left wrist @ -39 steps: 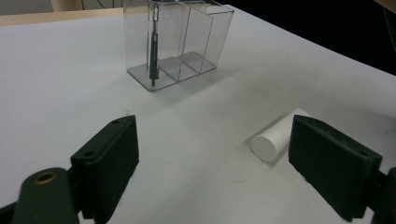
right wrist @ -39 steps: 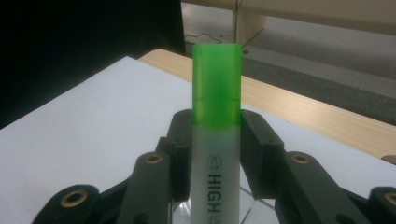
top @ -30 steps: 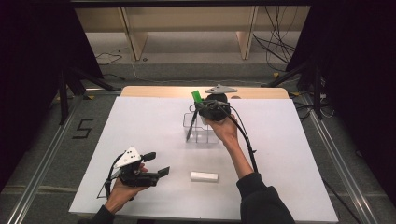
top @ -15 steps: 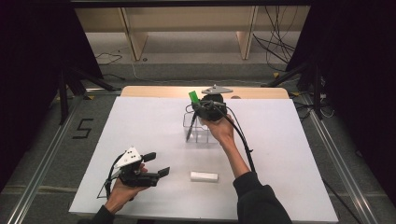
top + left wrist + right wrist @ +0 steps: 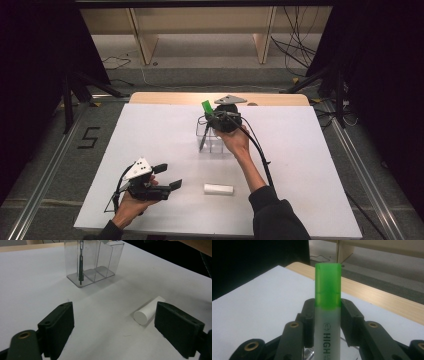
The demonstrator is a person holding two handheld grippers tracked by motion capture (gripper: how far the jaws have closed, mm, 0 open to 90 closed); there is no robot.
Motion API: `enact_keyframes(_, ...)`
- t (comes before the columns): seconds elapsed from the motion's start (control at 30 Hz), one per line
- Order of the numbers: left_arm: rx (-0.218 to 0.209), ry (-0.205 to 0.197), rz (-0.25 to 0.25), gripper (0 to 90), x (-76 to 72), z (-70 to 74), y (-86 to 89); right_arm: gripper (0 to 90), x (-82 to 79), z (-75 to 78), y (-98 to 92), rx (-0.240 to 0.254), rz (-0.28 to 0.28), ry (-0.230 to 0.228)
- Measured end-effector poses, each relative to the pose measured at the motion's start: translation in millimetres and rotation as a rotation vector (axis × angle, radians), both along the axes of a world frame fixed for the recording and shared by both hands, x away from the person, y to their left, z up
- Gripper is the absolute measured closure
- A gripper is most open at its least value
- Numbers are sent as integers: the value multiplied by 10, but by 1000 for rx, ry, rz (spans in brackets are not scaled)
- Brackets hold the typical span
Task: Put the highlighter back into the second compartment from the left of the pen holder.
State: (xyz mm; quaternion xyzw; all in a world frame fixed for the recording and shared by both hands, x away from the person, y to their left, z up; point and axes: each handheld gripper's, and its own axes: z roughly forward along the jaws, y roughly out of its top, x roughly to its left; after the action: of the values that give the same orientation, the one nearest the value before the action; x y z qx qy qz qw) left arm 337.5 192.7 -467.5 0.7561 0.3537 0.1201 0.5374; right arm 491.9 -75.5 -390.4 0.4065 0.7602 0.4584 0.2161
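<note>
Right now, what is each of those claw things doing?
Left gripper: open, holding nothing.
Right gripper: closed on the green highlighter.

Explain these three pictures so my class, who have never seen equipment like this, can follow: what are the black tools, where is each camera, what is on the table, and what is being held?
A person sits at a white table with a hand-held gripper in each hand; each has two black jaws that pinch things.

The high view looks down from above the person. The other two pictures come from small cameras riding on the grippers, looking along the jaws.

On the table stand a clear plastic organiser with compartments, one holding a dark pen, and a white cylinder lying on its side.

The right gripper, above the organiser, is shut on a green-capped highlighter, cap up. The left gripper rests near the table's front edge, jaws open, holding nothing.
</note>
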Motion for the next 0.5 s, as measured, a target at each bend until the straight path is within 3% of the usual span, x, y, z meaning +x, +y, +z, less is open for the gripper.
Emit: enact_keyframes(0.5, 5, -3, -3, 158, -1, 2, 4, 669, -29, -87, -8, -12, 0, 2)
